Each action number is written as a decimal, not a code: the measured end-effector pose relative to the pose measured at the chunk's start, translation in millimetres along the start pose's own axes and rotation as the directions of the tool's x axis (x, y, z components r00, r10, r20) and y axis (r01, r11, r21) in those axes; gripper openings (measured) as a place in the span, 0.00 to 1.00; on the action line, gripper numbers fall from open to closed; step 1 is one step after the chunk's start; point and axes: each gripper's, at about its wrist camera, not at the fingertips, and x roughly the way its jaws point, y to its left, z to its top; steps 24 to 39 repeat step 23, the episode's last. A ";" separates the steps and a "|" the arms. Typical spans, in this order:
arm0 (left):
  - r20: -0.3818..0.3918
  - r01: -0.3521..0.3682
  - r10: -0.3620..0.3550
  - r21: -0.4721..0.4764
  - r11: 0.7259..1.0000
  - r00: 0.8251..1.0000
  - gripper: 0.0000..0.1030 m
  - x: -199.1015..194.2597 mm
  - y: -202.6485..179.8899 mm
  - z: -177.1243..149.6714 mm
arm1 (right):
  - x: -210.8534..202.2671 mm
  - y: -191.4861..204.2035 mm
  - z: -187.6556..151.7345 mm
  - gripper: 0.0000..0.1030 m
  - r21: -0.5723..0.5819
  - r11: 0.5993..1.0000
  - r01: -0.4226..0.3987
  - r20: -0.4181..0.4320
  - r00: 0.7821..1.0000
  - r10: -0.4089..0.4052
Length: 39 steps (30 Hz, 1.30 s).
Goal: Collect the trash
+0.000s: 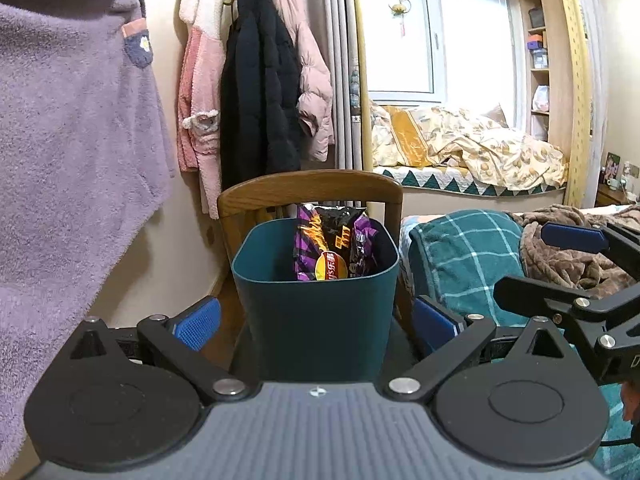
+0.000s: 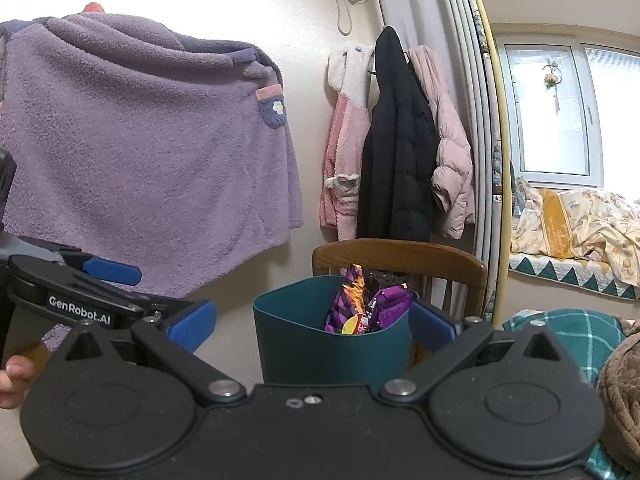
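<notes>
Left wrist view: my left gripper (image 1: 316,324) is spread wide, its blue pads at 9 and 3 o'clock of the bin (image 1: 316,304) and holding nothing. The bin stands dead ahead at 12 o'clock, upright on a chair (image 1: 310,192), I judge so that its mouth is within easy reach. A purple chip bag (image 1: 332,248) stands in it, top poking above the rim, so this piece of trash looks already collected. My right gripper (image 1: 560,260) shows at 3 o'clock, apart from the bin, empty so far as it shows.

Right wrist view: my right gripper (image 2: 316,322) is also spread, with nothing between the pads. The bin (image 2: 308,344) sits at 12 o'clock, near, flanked by the pads but, I judge, not touched. The chip bag (image 2: 364,304) leans toward 1 o'clock inside. My left gripper (image 2: 120,280) lies at 9 o'clock, beside the bin.
</notes>
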 end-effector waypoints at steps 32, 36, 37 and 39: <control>-0.010 0.022 -0.022 -0.035 0.999 1.000 1.00 14.5 6.9 -3.4 | 11.5 -2.2 -4.3 1.00 0.018 1.000 0.009 -0.020 1.000 -0.009; -0.010 0.022 -0.022 -0.035 0.999 1.000 1.00 14.5 6.9 -3.4 | 11.5 -2.2 -4.3 1.00 0.018 1.000 0.009 -0.020 1.000 -0.009; -0.010 0.022 -0.022 -0.035 0.999 1.000 1.00 14.5 6.9 -3.4 | 11.5 -2.2 -4.3 1.00 0.018 1.000 0.009 -0.020 1.000 -0.009; -0.010 0.022 -0.022 -0.035 0.999 1.000 1.00 14.5 6.9 -3.4 | 11.5 -2.2 -4.3 1.00 0.018 1.000 0.009 -0.020 1.000 -0.009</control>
